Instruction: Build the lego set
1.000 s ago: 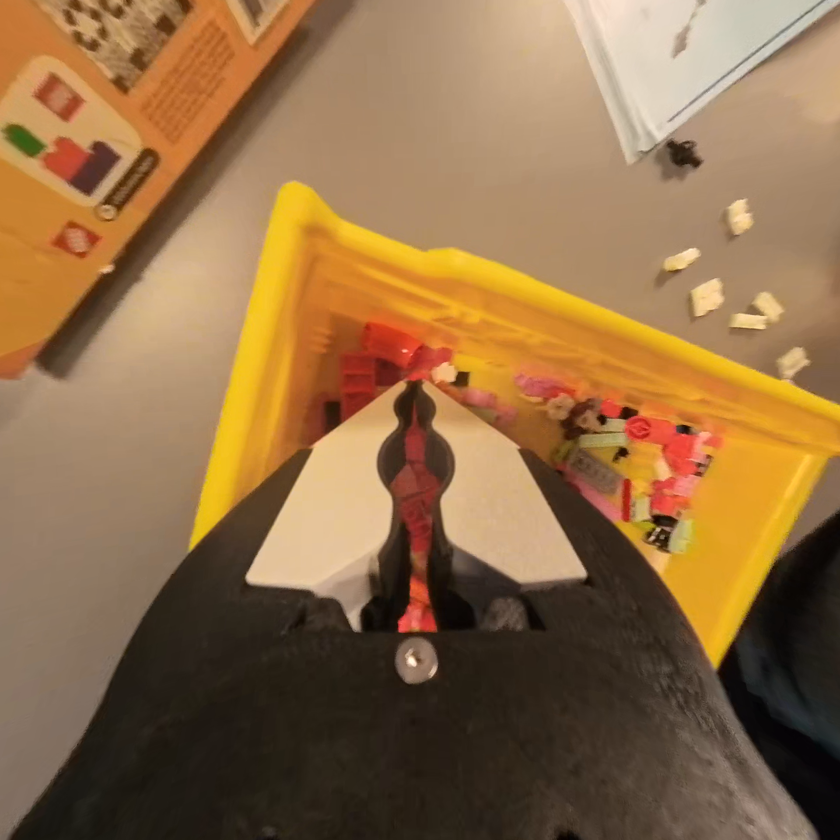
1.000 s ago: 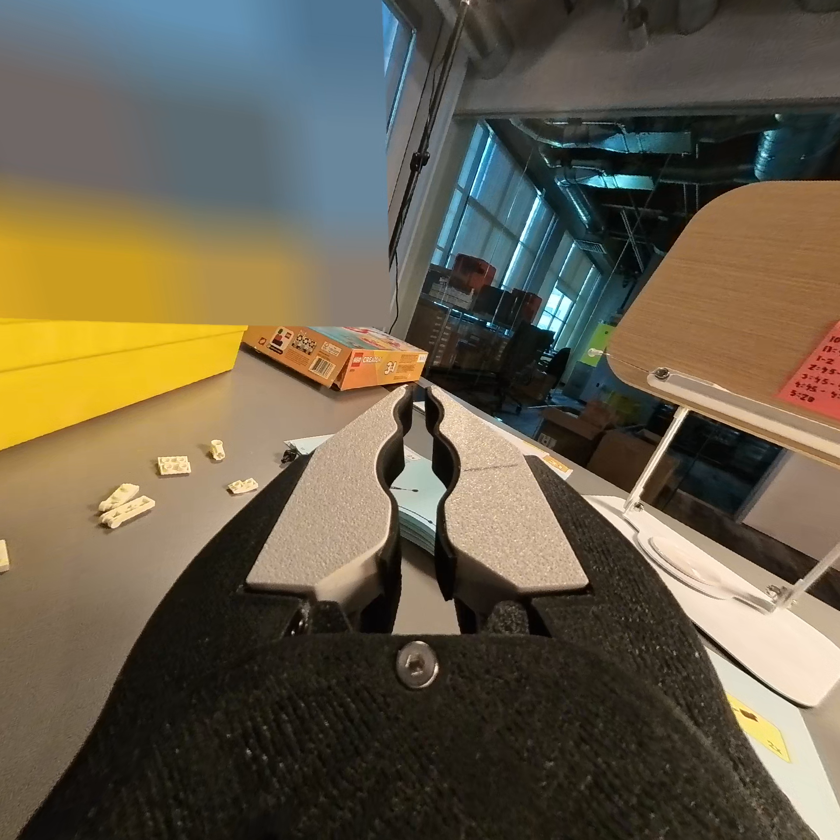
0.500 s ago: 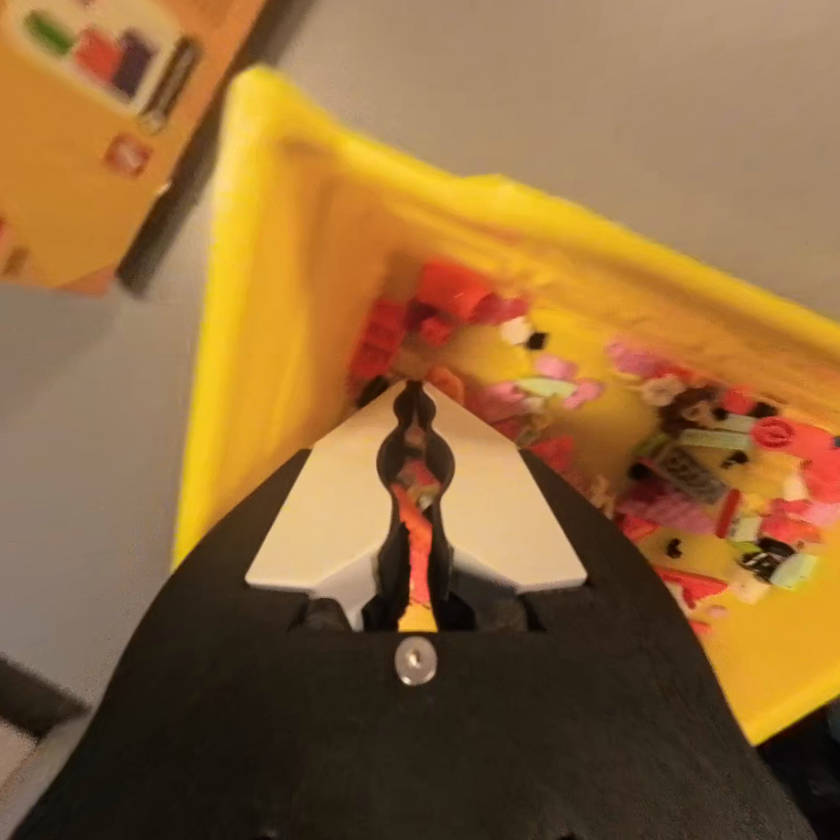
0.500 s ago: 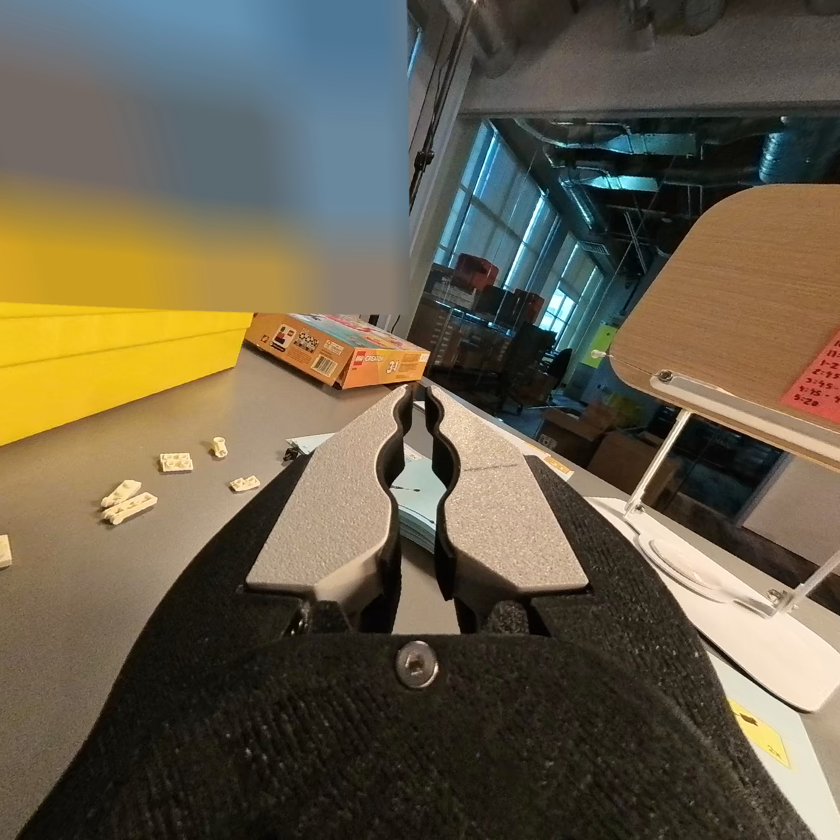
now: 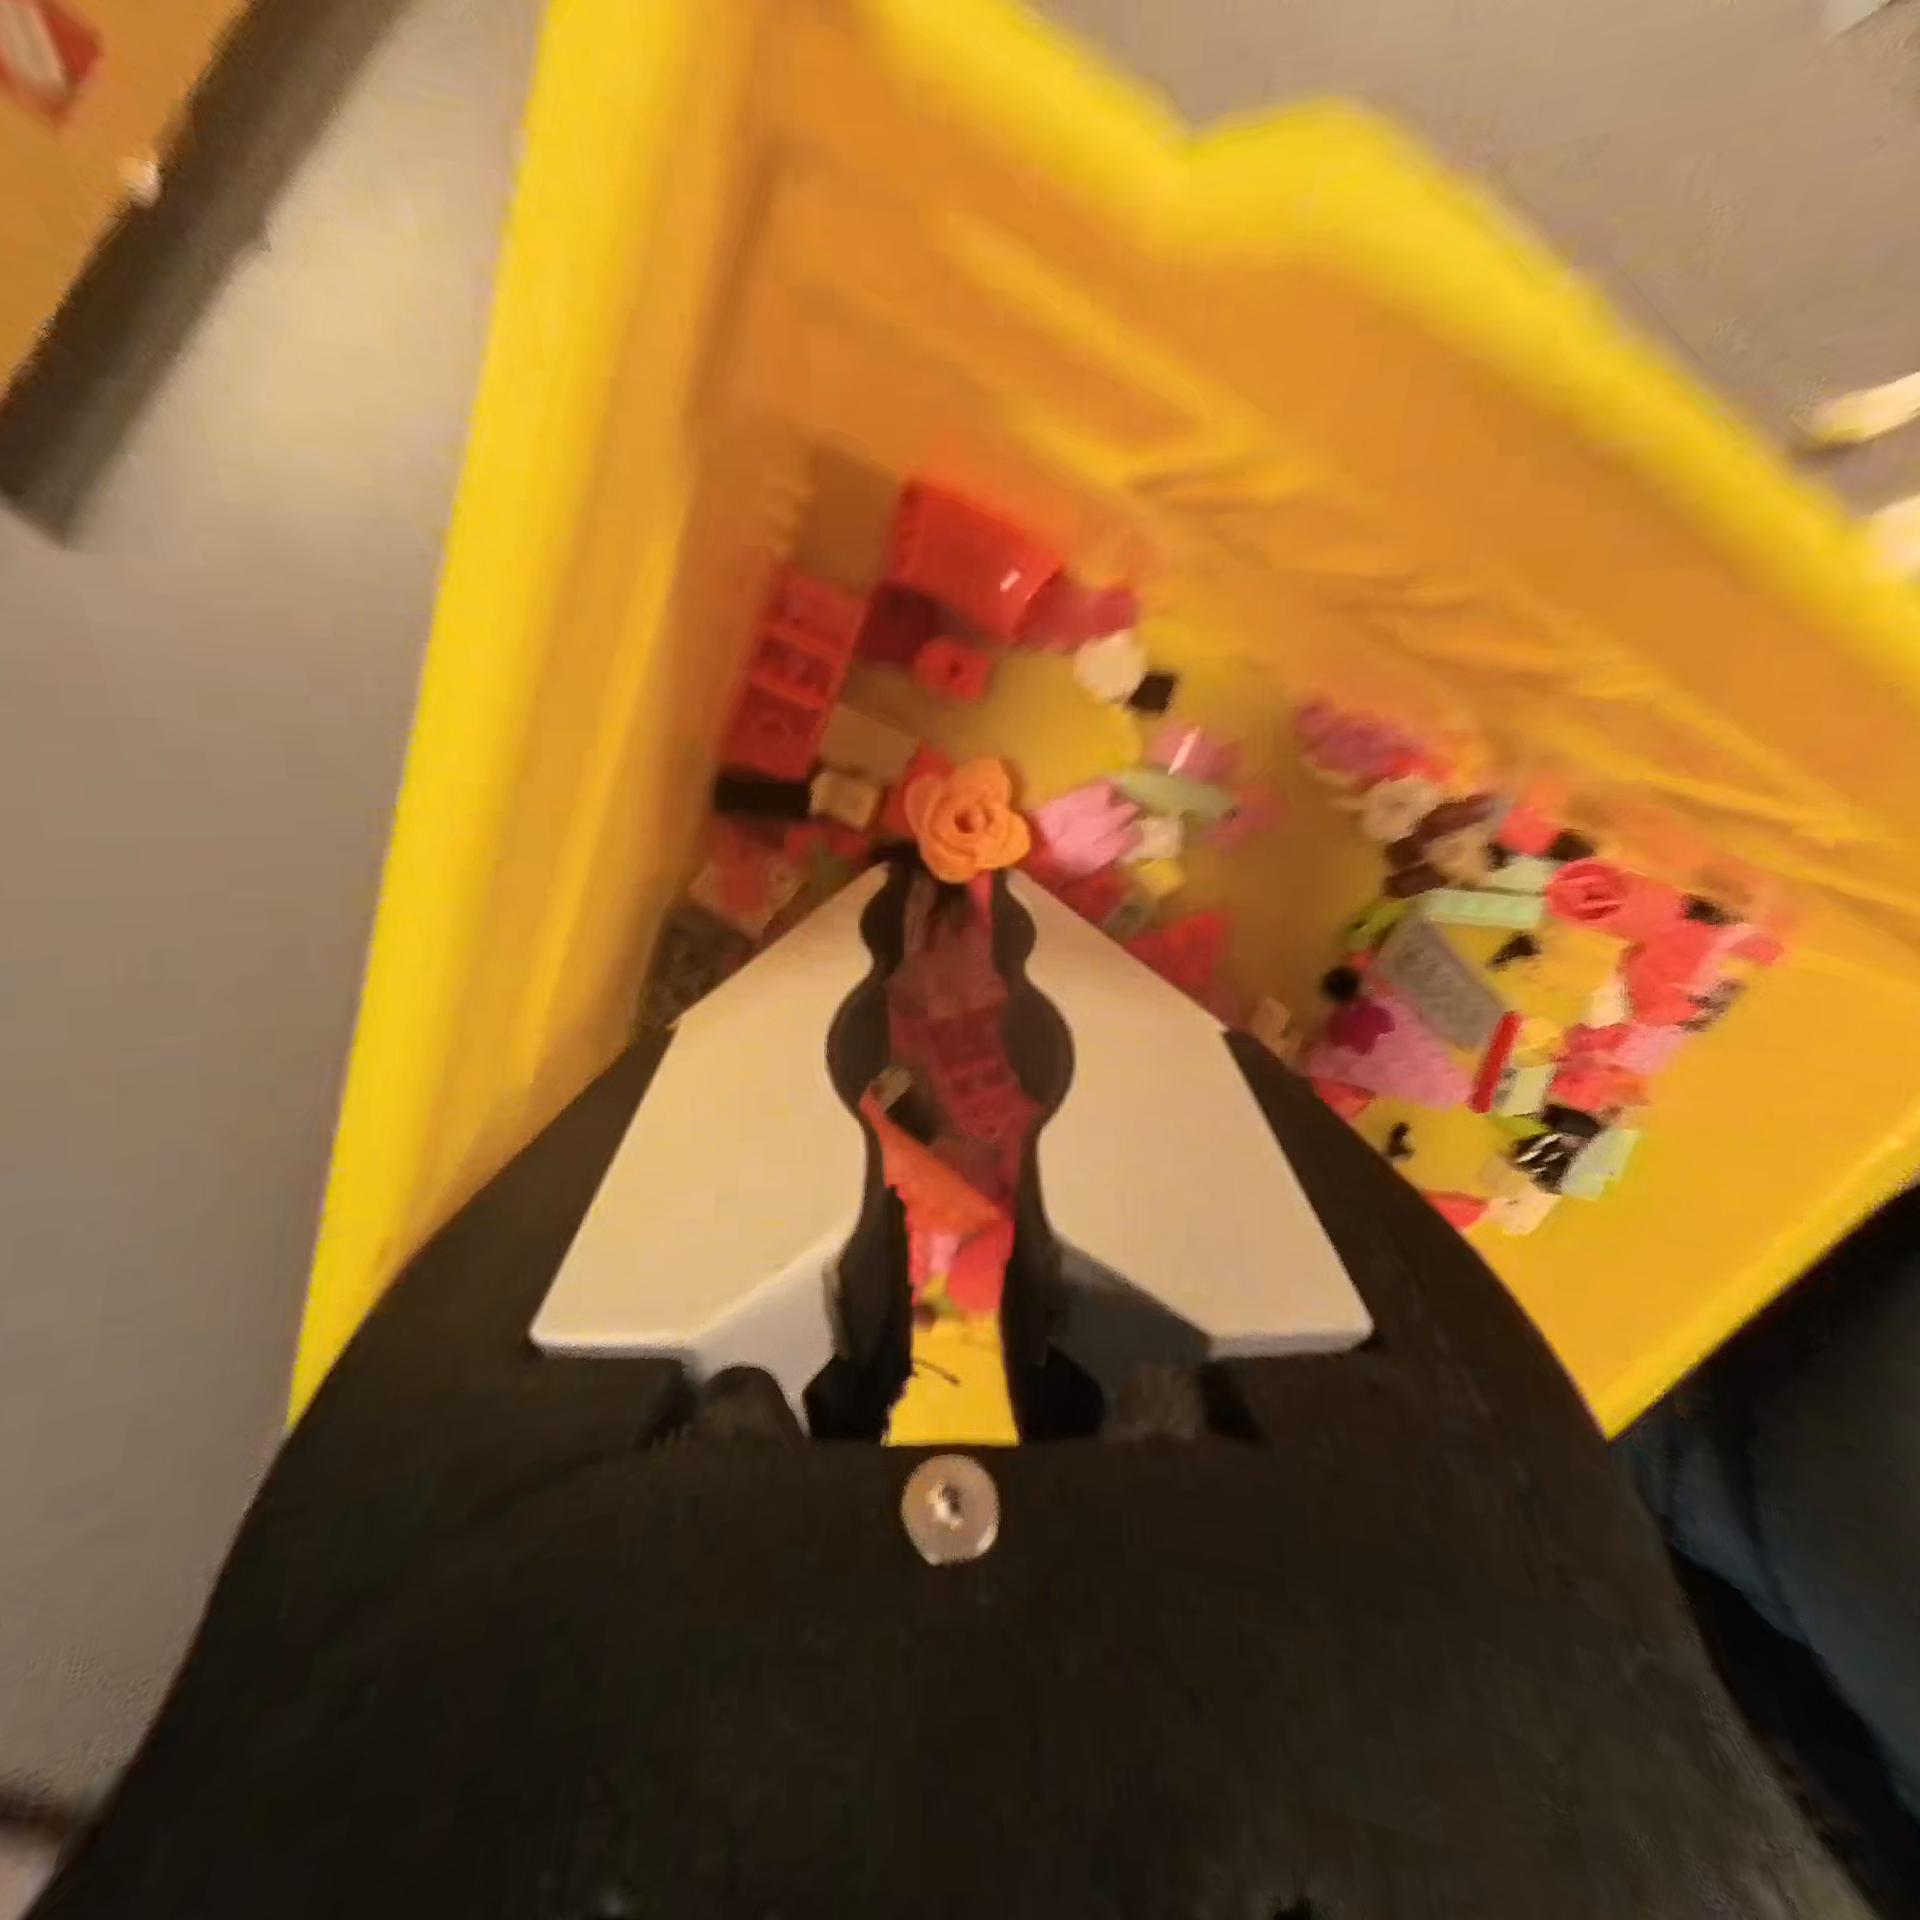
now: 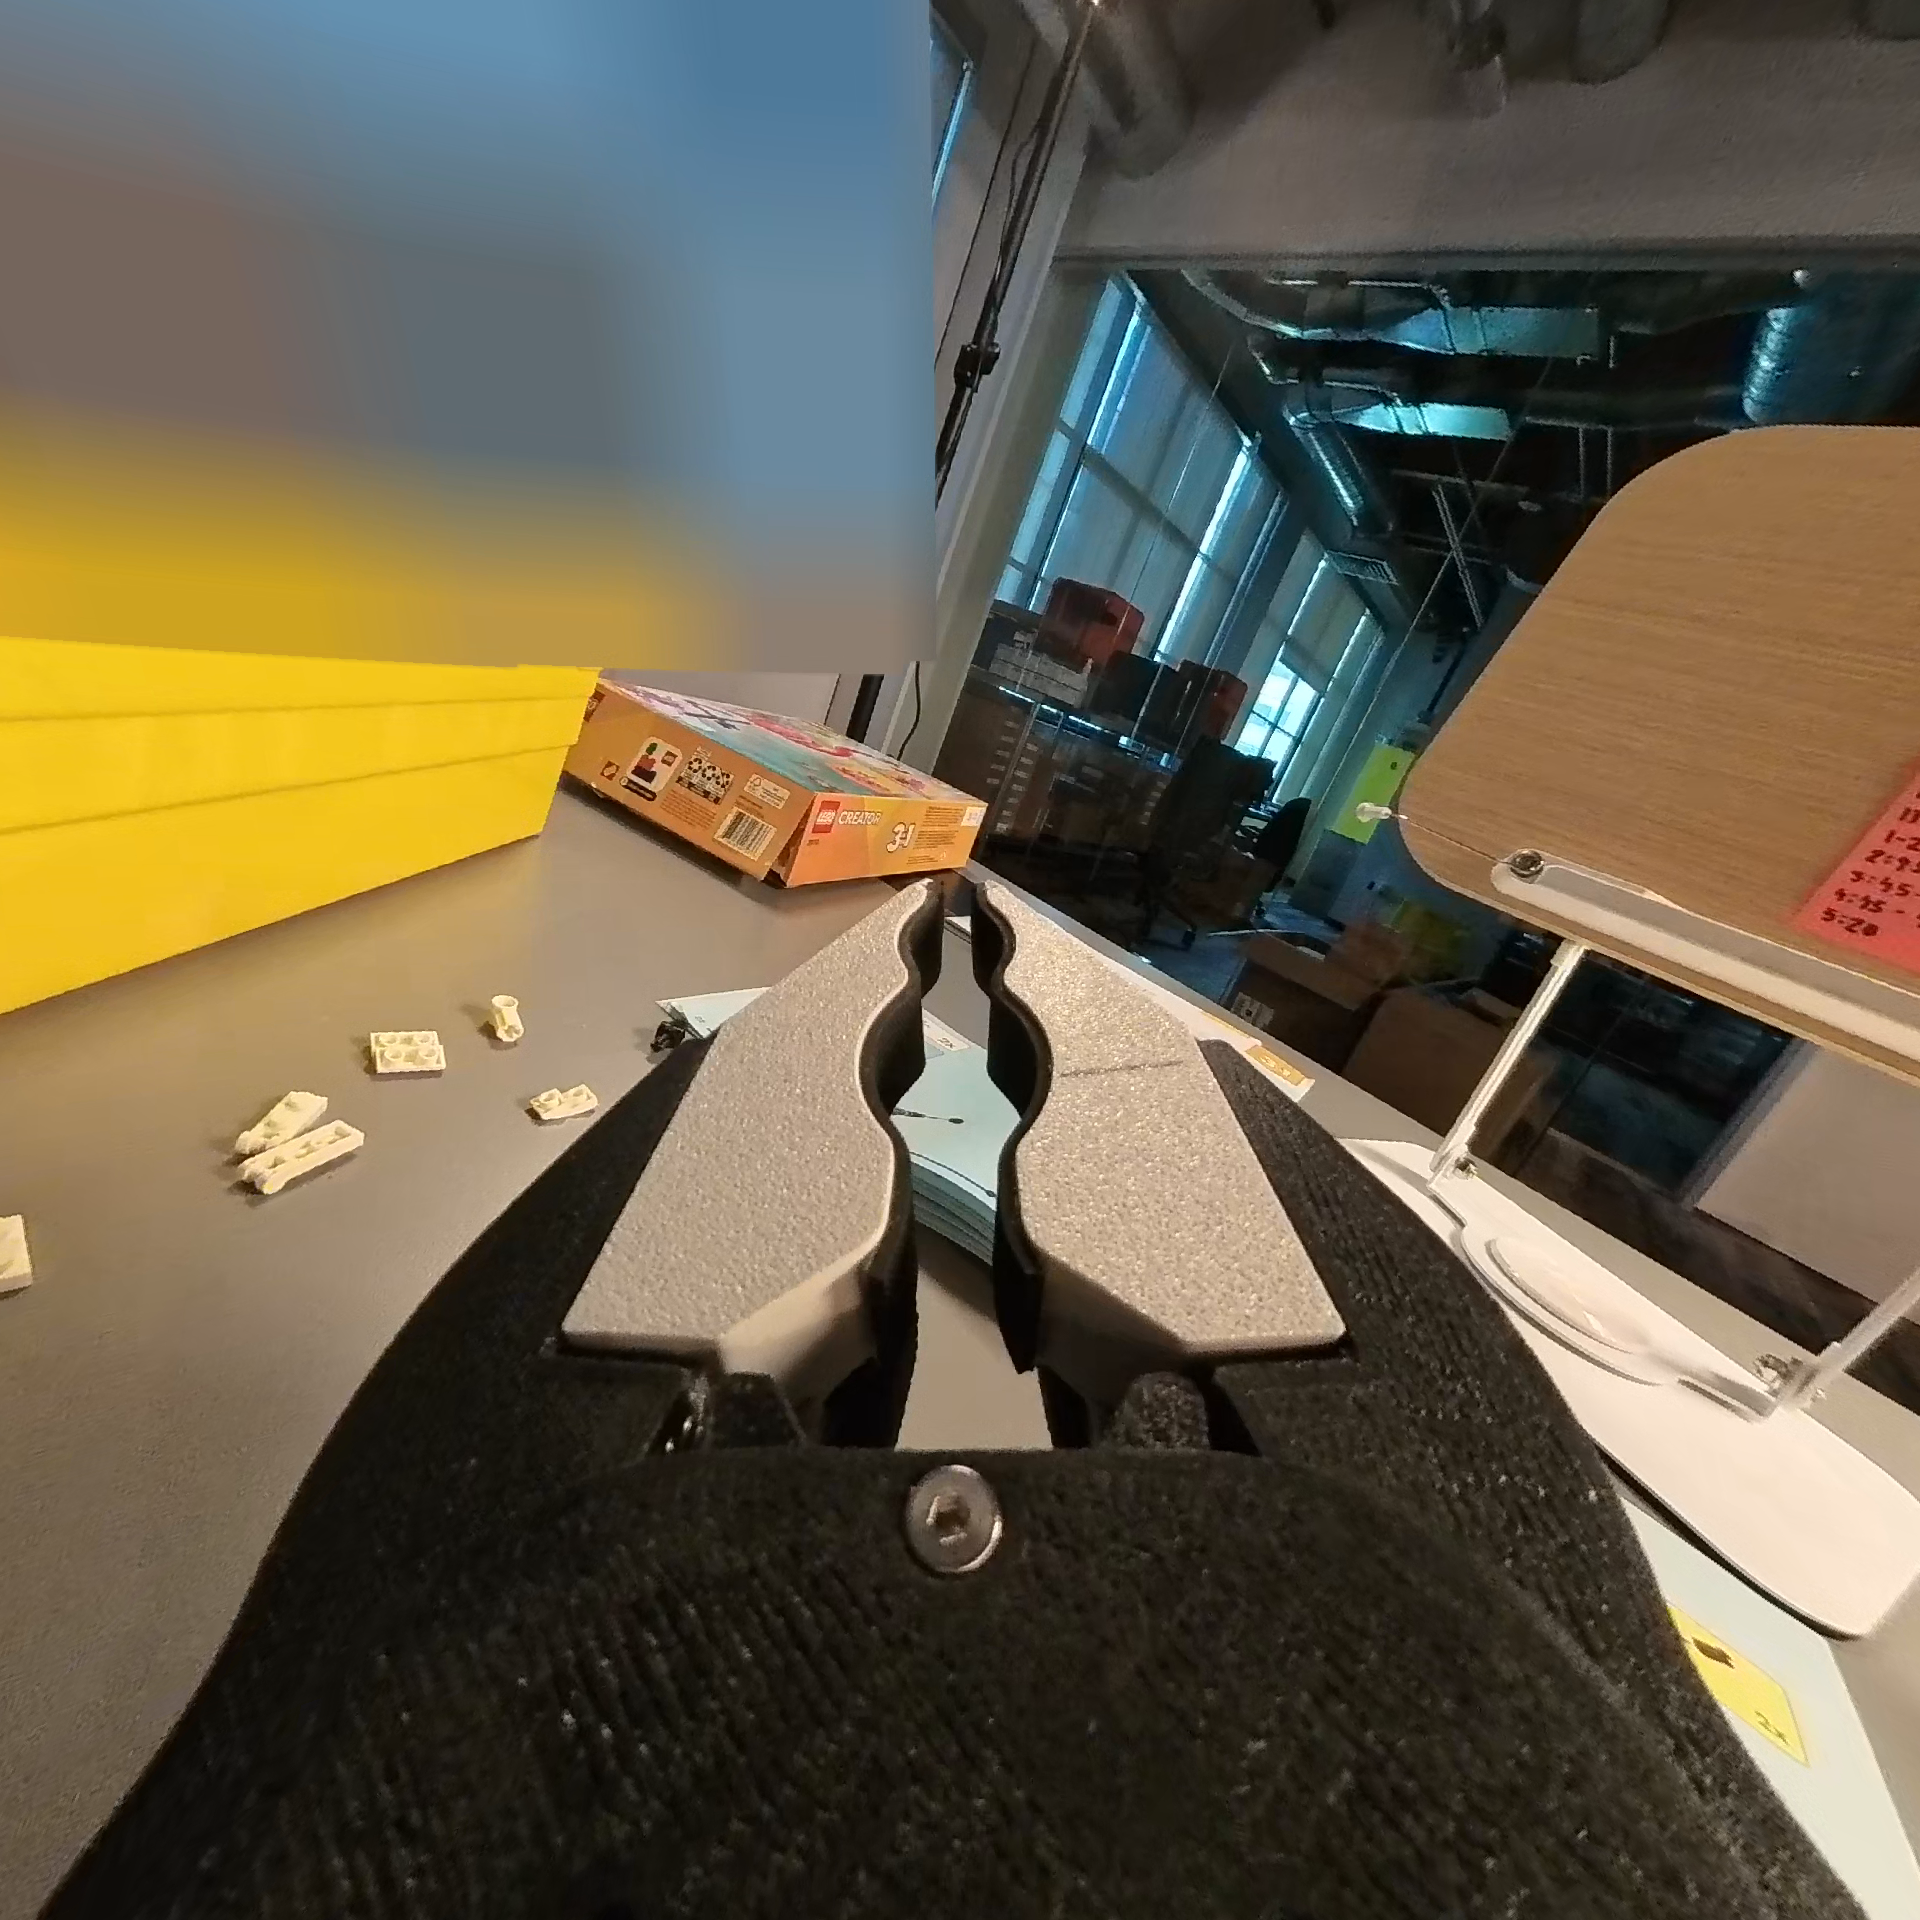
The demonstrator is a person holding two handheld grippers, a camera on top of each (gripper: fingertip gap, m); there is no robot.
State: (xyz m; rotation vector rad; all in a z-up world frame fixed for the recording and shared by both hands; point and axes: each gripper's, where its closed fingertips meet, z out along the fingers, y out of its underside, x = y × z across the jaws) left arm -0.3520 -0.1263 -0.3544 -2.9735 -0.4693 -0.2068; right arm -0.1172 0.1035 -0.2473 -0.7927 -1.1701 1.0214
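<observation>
The left gripper [image 5: 940, 883] hangs inside the yellow bin [image 5: 582, 520], jaws slightly parted; an orange rose piece [image 5: 966, 821] sits at its tips, seemingly unpinched through the blur. The right gripper [image 6: 956, 904], pressed nearly together on nothing, hovers above booklets [image 6: 951, 1153], near loose white pieces [image 6: 405, 1051].

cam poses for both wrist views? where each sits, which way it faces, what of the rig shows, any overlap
Left wrist view: sits on the left gripper, looks steeply down into the yellow bin of small toy bricks; own fingers slightly apart, an orange flower piece just past the tips.
Right wrist view: sits on the right gripper, low over the grey table, looks level across it to a cardboard box, white pieces, booklet; own fingers nearly closed, nothing between.
Shared: yellow bin, table, box.
</observation>
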